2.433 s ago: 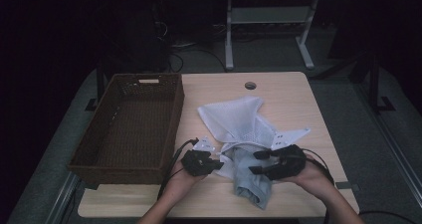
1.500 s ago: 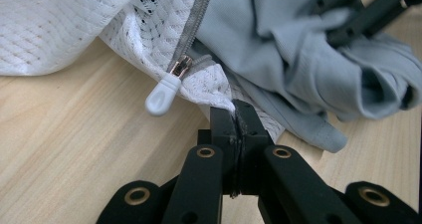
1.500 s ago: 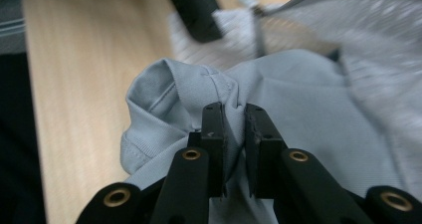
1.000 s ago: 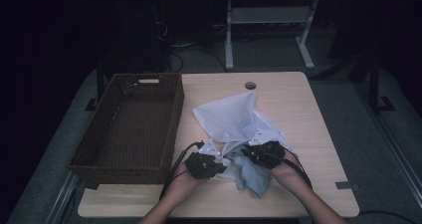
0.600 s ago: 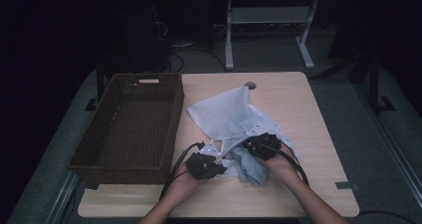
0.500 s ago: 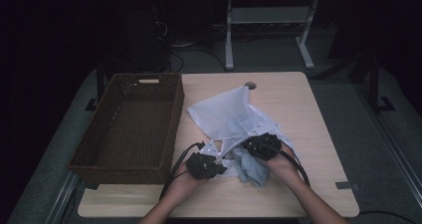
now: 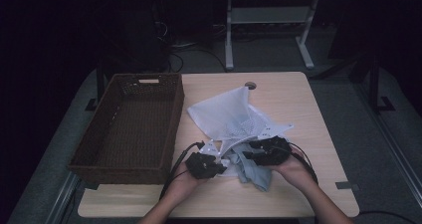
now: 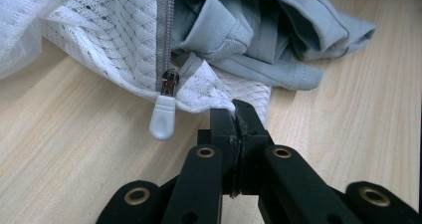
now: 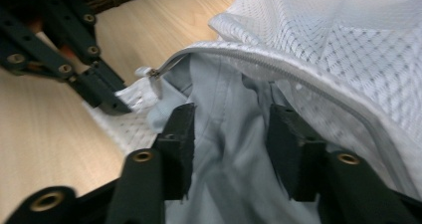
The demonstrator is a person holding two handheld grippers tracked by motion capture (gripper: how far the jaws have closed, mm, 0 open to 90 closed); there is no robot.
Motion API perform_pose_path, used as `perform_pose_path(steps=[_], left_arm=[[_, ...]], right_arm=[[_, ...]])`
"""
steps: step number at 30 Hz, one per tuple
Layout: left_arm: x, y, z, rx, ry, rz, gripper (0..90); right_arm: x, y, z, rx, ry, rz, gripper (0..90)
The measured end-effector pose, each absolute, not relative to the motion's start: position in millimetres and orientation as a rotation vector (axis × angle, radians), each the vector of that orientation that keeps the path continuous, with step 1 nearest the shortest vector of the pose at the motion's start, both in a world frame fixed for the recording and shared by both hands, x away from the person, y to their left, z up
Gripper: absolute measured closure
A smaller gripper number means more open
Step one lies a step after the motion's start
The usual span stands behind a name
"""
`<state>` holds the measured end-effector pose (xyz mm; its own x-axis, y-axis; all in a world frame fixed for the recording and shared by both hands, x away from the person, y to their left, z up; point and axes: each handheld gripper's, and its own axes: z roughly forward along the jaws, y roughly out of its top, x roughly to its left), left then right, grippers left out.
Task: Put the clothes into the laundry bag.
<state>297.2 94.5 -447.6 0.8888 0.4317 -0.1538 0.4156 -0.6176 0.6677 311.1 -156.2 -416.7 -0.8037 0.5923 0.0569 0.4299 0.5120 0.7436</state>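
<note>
The left gripper [image 8: 234,115] pinches the mesh bag [image 8: 89,40]; the right gripper [image 9: 231,134], just opening, straddles the unlabelled grey garment [image 9: 224,149].

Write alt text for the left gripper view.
The left gripper is shut on the white mesh laundry bag edge beside its pale zipper pull. A grey garment spills from the bag's opening onto the wooden table.
</note>
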Motion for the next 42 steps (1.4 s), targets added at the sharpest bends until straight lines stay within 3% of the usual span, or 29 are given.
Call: perform_pose_path(steps=[8, 22, 25, 26, 27, 28, 31, 42], left_arm=[[297, 95, -448, 2.303, 0.611, 0.023, 88.6], [297, 94, -447, 2.31, 0.607, 0.03, 88.6], [297, 94, -447, 2.312, 0.607, 0.029, 88.6], [297, 94, -447, 2.312, 0.607, 0.029, 88.6], [297, 94, -447, 2.313, 0.606, 0.029, 88.6], [297, 94, -447, 2.313, 0.606, 0.028, 88.6], [297, 94, -448, 2.31, 0.608, 0.027, 88.6], [297, 93, -448, 2.319, 0.6, 0.027, 88.6]], right_arm=[[286, -179, -412, 0.883, 2.55, 1.218, 39.1], [236, -195, -454, 0.973, 2.641, 1.032, 33.1], [235, -189, -459, 0.947, 2.649, 0.933, 44.5], [235, -189, -459, 0.947, 2.649, 0.933, 44.5], [236, -187, -461, 0.935, 2.671, 0.934, 60.4], [237, -187, -460, 0.933, 2.669, 0.932, 68.0], [237, -188, -458, 0.925, 2.651, 0.957, 79.9], [262, -181, -426, 0.94, 2.458, 1.188, 82.6]])
